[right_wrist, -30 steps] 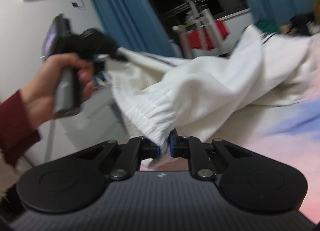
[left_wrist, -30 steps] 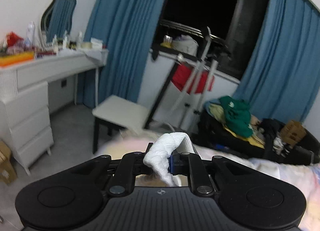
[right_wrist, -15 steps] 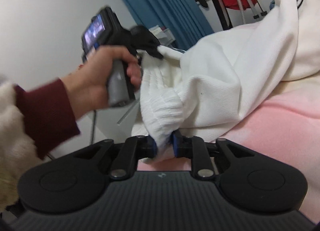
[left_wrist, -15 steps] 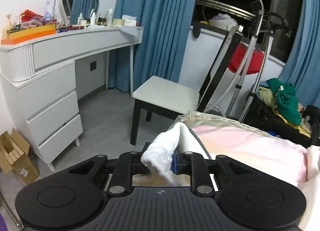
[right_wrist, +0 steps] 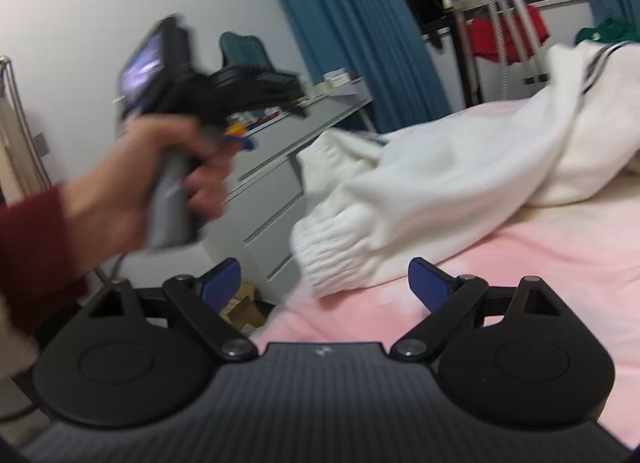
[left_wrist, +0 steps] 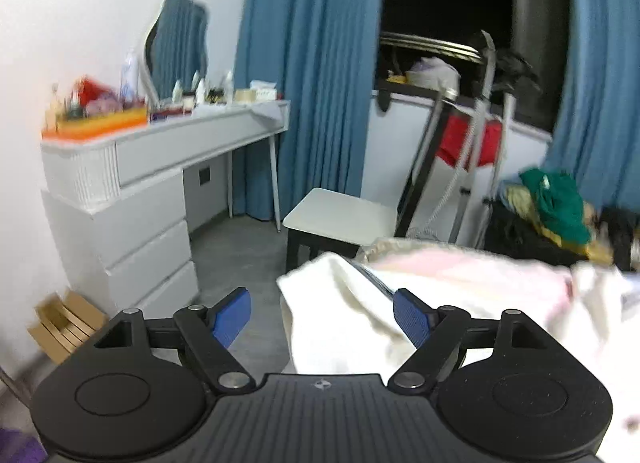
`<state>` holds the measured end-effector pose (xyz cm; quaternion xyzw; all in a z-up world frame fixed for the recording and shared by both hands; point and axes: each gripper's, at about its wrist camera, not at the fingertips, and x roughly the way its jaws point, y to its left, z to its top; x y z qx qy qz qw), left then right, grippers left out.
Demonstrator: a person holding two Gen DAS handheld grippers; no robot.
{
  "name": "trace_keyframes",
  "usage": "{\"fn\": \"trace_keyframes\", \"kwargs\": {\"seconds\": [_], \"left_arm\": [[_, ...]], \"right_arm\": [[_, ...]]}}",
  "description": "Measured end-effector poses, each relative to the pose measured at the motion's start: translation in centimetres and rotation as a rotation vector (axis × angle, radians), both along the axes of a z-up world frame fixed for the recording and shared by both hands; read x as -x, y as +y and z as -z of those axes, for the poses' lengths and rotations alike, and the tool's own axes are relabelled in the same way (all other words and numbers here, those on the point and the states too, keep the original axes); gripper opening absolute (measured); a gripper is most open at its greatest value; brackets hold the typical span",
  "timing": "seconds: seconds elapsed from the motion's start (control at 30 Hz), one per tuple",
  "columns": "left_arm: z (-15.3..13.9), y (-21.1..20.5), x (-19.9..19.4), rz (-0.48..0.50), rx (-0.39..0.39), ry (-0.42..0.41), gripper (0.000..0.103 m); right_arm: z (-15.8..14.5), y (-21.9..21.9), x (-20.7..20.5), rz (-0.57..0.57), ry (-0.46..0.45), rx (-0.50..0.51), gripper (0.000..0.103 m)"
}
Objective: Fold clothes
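A white knit sweater [right_wrist: 448, 179] with dark stripes lies rumpled on the pink bed [right_wrist: 500, 271]. Its ribbed hem [right_wrist: 340, 251] rests just ahead of my right gripper [right_wrist: 324, 283], which stands open with nothing between its blue pads. In the left wrist view a fold of the same sweater [left_wrist: 340, 315] lies between the spread fingers of my left gripper [left_wrist: 322, 317], which is open and not pinching it. The right wrist view also shows the left gripper [right_wrist: 240, 143], held by a person's hand [right_wrist: 160, 183] in a red sleeve, left of the sweater.
A white dresser with drawers [left_wrist: 132, 223] and a cluttered top stands at the left. A white stool [left_wrist: 340, 215], a drying rack [left_wrist: 476, 135] and a pile of clothes [left_wrist: 556, 203] stand beyond the bed by blue curtains [left_wrist: 312, 63]. A cardboard box [left_wrist: 60, 319] sits on the floor.
Both grippers have opened and let go of the sweater's hem, which now rests on the bed. The left gripper has drawn slightly away from the cloth.
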<state>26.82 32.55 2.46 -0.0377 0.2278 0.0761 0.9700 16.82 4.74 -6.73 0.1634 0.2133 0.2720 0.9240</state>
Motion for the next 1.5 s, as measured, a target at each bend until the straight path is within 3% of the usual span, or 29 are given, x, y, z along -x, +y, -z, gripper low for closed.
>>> {"fn": "trace_keyframes", "kwargs": {"seconds": [0.2,0.33,0.5,0.6,0.77,1.23,1.33,1.5], "left_arm": [[-0.8,-8.5,9.4,0.093,0.075,-0.056,0.08],[-0.3,-15.0,14.5,0.177,0.079,-0.067,0.081],[0.7,-22.2,18.9,0.258,0.053,-0.062,0.081],[1.8,-24.1,20.4,0.278,0.066,-0.061,0.083],[4.1,-25.7,21.8,0.309,0.073,-0.083,0.084],[8.1,-26.6,16.7,0.296,0.006,0.015,0.084],[8.3,-27.0,14.2,0.308,-0.021,0.071,0.082],[8.0,-27.2,8.4,0.262,-0.051,0.094,0.082]], "right_arm": [[-3.8,-7.5,3.3,0.074,-0.074,0.039,0.092],[-6.4,-13.0,6.0,0.137,-0.146,0.127,0.092],[-9.1,-19.7,8.1,0.223,-0.163,0.219,0.092],[-9.1,-22.4,9.0,0.264,-0.17,0.255,0.092],[-7.1,-25.1,9.7,0.302,-0.205,0.196,0.092],[-6.4,-27.2,9.0,0.368,-0.125,0.176,0.092],[-6.2,-27.8,8.9,0.384,-0.103,0.168,0.092],[-5.7,-29.3,8.4,0.415,-0.048,0.142,0.092]]}}
